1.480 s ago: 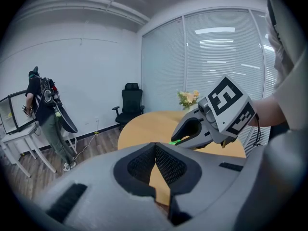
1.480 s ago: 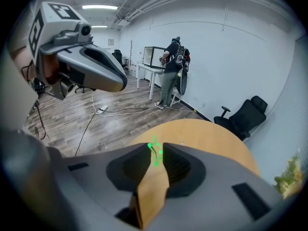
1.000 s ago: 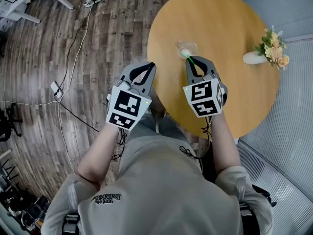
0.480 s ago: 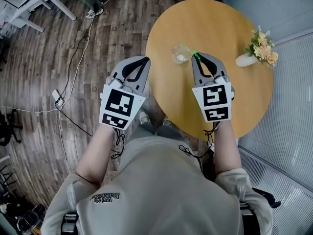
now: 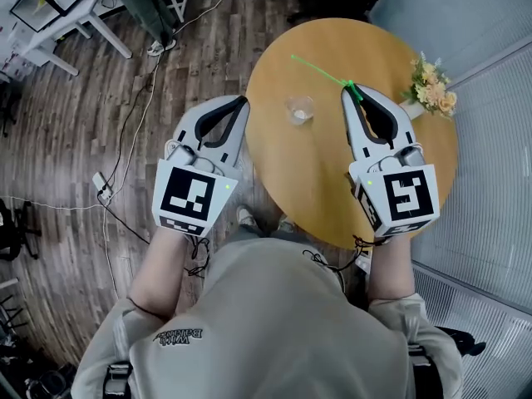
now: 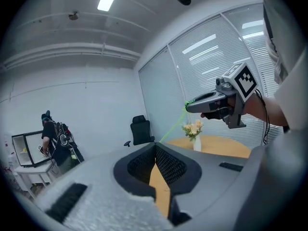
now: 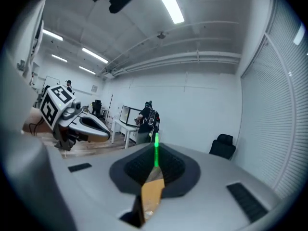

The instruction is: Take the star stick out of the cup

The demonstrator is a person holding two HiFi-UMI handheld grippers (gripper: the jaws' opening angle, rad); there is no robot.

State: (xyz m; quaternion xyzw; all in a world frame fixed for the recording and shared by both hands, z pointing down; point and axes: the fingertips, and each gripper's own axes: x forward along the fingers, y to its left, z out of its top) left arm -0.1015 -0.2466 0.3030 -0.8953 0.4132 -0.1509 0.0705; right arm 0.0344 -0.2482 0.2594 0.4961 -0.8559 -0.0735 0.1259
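- Head view: the right gripper (image 5: 353, 91) is clamped on the star stick (image 5: 320, 71), held above the desk (image 5: 316, 181), clear of the cup (image 5: 299, 109); removal looks done.
- Left gripper view: the left gripper (image 6: 155, 147) is closed and empty.
- Right gripper view: the stick is pinched at the tips; the next move is likely laying it down gently.

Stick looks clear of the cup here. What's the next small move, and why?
Probably lower the right gripper toward bare table and set the star stick down: it is shut on the stick, which is already outside the cup.
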